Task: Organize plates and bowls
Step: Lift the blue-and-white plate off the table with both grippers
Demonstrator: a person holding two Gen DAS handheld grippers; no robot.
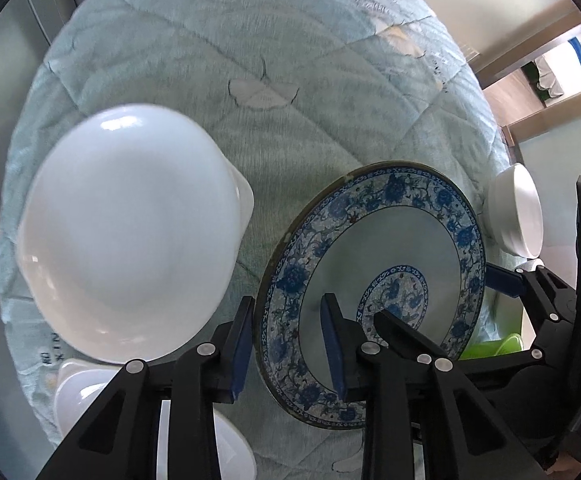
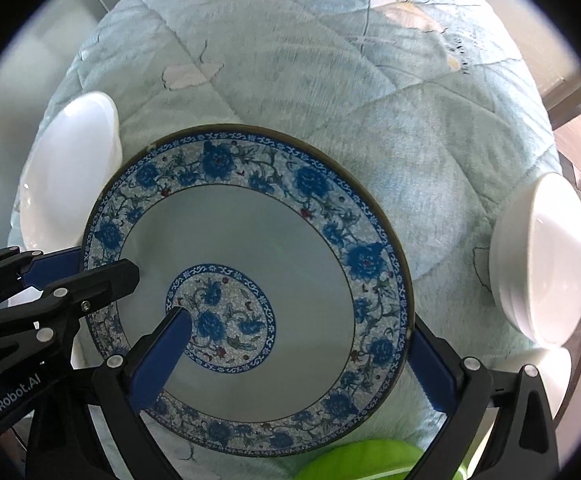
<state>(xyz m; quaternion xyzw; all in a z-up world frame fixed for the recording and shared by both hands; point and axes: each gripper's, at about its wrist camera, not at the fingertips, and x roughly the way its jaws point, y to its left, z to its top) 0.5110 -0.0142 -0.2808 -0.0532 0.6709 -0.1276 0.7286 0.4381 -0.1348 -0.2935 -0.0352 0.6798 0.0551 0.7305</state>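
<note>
A pale blue-green quilted cloth with a leaf pattern (image 2: 330, 92) covers the round work surface and carries all the tableware.

The round porcelain plate with a blue floral rim and a blue floral centre medallion (image 2: 250, 248) sits near the middle of the cloth, tilted rather than flat in the left wrist view (image 1: 386, 248). It is held at two opposite edges.

The right gripper (image 2: 294, 360) is clamped across the near rim: one blue pad lies on the plate's face beside the medallion, the other presses its outer edge.

The left gripper (image 1: 286, 344) is clenched on the opposite rim, one blue pad behind the plate and one on its face; the same gripper enters the right wrist view from the left (image 2: 90, 272).

A large plain white bowl (image 1: 130, 232) lies tilted on the cloth left of the plate, apart from it. A stack of smaller white bowls (image 2: 546, 256) stands tilted at the cloth's right edge, well apart from the plate.

A bright green plastic object (image 2: 366, 460) shows below the plate's near edge.
</note>
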